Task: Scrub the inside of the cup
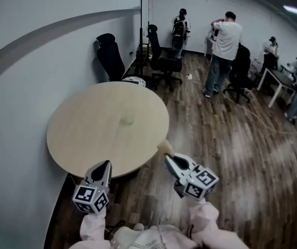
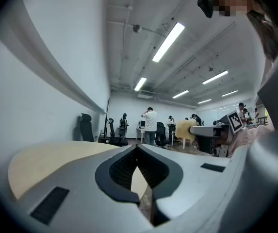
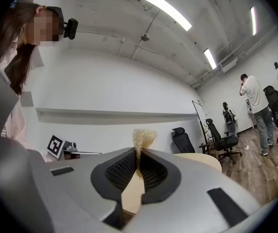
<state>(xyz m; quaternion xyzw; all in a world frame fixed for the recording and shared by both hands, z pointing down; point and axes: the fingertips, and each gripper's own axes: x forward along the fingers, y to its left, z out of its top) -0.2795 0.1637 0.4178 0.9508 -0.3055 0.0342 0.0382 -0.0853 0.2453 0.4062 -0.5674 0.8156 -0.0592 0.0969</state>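
Left gripper is pinched shut on nothing, right gripper is clamped on a sponge — soft, light, squishy-looking, so holding it by the base seems fine. The cup is probably that faint blob out on the table – likely light and tippy, so I'd steady it by the wall. Smooth round surface, then wood floor, chairs and people beyond.

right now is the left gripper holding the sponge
No, the sponge sits pinched in the right gripper, while the left gripper is shut with nothing between its jaws.
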